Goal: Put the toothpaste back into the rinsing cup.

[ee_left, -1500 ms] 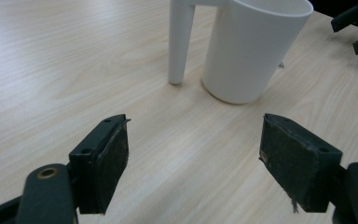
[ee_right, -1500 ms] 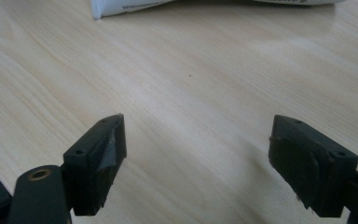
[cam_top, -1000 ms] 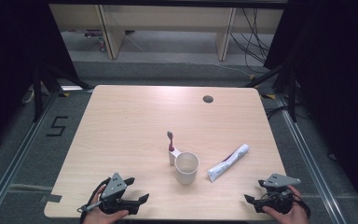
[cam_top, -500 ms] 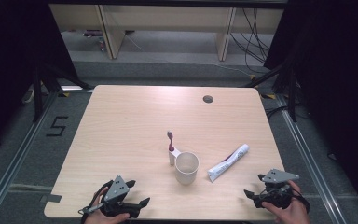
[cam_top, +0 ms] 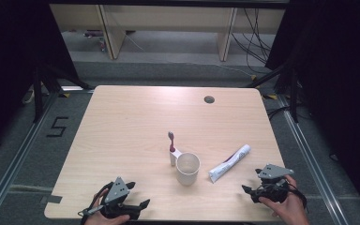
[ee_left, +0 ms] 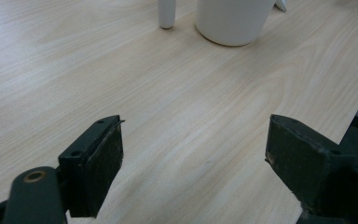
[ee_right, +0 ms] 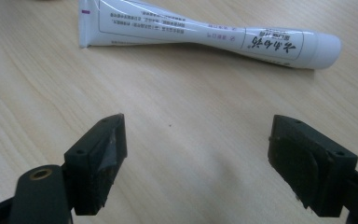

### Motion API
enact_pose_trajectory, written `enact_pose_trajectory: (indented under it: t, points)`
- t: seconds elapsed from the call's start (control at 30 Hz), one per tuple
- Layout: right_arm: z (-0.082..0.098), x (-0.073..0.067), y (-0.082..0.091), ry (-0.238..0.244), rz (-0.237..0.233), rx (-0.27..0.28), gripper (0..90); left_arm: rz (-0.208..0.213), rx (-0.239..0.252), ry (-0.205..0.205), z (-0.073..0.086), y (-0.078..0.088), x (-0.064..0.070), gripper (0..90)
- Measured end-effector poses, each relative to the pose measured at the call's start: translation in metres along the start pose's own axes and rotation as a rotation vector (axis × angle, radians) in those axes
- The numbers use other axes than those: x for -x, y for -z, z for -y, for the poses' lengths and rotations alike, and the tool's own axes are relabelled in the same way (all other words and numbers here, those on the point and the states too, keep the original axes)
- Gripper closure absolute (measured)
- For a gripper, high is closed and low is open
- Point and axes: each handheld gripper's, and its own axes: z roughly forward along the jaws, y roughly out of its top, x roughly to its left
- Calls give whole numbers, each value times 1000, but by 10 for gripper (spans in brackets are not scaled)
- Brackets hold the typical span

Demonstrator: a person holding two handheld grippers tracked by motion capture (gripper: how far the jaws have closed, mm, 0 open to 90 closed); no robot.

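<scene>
Pale wood table, grey floor round it, dark room. Left gripper at near edge, jaws wide, holding nothing. One toothbrush mid-table, touching one white cup; inside not visible. One toothpaste tube flat, just right. Right gripper near it, jaws wide, empty.

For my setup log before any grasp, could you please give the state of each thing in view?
Toothpaste tube: lying flat on the table, cap on, untouched.
White cup: upright, free.
Toothbrush: beside the cup, head up, unheld.
Left gripper: open, holding nothing.
Right gripper: open, holding nothing, facing the tube.
</scene>
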Motion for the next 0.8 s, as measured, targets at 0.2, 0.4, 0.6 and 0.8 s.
enact_pose_trajectory:
  t: [0.2, 0.4, 0.6, 0.8]
  points:
    - [-7, 1, -4, 27, 9, -7, 203, 0, 3, 3, 1, -1, 1, 187]
    - [-17, 6, -7, 60, 34, -14, 206, 2, 2, 1, 2, -1, 1, 187]
    - [-27, 11, -12, 117, 51, -23, 215, 3, 1, 1, 2, -2, 1, 187]
    - [-40, 20, -16, 187, 46, -43, 231, 1, -11, -4, 2, -1, 0, 187]
